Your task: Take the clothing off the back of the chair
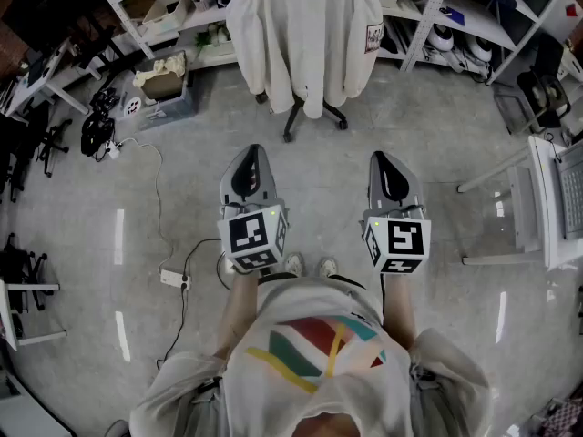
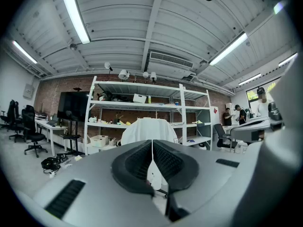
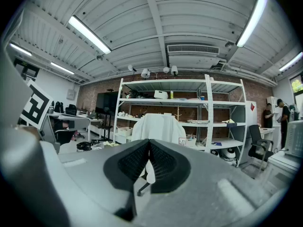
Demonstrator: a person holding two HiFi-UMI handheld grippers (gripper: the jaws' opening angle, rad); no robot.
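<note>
A shelving unit (image 1: pixel 422 24) stands directly behind the chair (image 1: pixel 301 116). A storage bin (image 1: pixel 165 87) sits on the floor to the chair's left, and a power strip (image 1: pixel 174 279) lies nearer the person. The white clothing (image 1: pixel 305 44) hangs draped over the chair back, straight ahead of both tools and well apart from them. The left tool (image 1: pixel 251 153) and right tool (image 1: pixel 383 159) are side by side, jaws fully closed, holding nothing.

Left gripper (image 1: pixel 252 167), right gripper (image 1: pixel 389 173) – level, fingers together, empty
</note>
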